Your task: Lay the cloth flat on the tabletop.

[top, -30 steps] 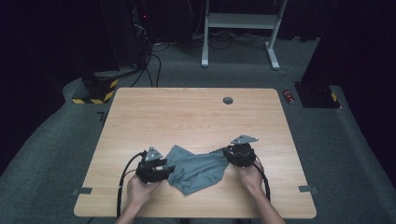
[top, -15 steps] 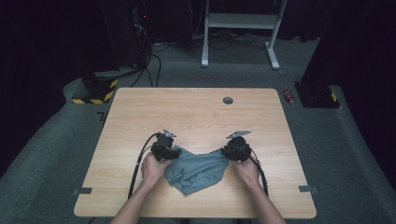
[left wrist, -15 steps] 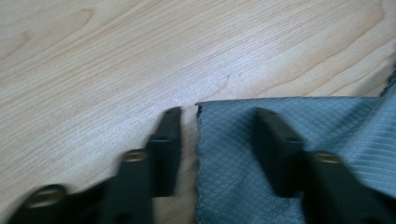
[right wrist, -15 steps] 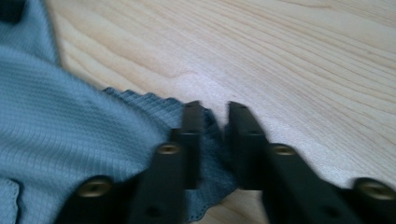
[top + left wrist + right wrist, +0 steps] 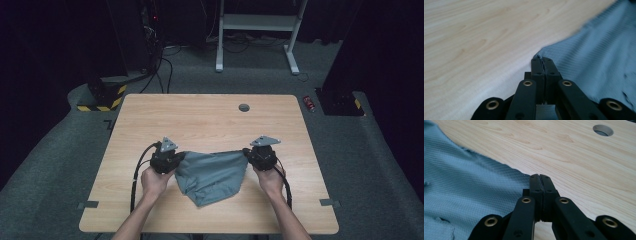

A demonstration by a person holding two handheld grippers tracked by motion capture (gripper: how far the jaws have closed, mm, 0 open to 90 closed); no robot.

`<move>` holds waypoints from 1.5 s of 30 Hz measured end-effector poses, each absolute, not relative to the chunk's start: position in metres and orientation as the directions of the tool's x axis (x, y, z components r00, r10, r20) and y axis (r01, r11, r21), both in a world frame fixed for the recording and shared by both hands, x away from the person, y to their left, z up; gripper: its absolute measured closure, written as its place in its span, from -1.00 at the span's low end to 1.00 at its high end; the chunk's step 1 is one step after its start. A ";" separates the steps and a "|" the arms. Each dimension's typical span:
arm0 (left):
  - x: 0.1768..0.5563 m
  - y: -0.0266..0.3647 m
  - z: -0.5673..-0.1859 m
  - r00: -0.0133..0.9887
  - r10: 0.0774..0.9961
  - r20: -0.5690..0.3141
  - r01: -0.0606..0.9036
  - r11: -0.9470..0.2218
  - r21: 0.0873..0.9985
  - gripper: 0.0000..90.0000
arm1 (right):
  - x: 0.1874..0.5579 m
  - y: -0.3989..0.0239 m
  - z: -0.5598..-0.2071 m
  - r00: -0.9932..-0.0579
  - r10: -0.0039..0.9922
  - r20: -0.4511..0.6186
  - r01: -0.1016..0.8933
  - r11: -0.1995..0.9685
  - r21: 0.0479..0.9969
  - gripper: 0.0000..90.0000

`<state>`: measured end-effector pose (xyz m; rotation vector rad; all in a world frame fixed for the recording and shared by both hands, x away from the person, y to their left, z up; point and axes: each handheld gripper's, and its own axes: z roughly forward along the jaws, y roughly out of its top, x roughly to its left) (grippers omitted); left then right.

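A grey-blue cloth [image 5: 212,175] lies on the near half of a pale wooden tabletop [image 5: 200,120], stretched between two hand-held grippers. The left gripper [image 5: 176,159] has just closed its black fingers [image 5: 537,67] and now pinches the cloth's left top corner, and the right gripper [image 5: 247,154] has likewise just closed its fingers [image 5: 535,183] on the right top corner, so the upper edge runs taut between them while the rest sags toward the person in a rounded point. A round hole [image 5: 244,107] sits in the tabletop farther back, well apart from the cloth.
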<state>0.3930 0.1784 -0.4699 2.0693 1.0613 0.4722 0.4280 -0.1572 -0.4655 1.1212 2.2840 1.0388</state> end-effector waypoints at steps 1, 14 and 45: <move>0.390 0.178 -0.473 0.597 0.803 -0.008 0.536 -0.391 0.749 0.96 | 0.426 -0.159 -0.467 -0.606 0.795 -0.022 0.511 0.411 0.755 0.99; 0.402 0.178 -0.492 0.562 0.820 -0.109 0.652 -0.358 0.668 0.24 | 0.432 -0.156 -0.491 -0.607 0.795 -0.012 0.578 0.452 0.679 0.98; 0.448 0.164 -0.491 0.446 0.895 0.010 0.632 -0.323 0.704 0.31 | 0.489 -0.131 -0.477 -0.498 0.864 -0.072 0.594 0.400 0.698 0.67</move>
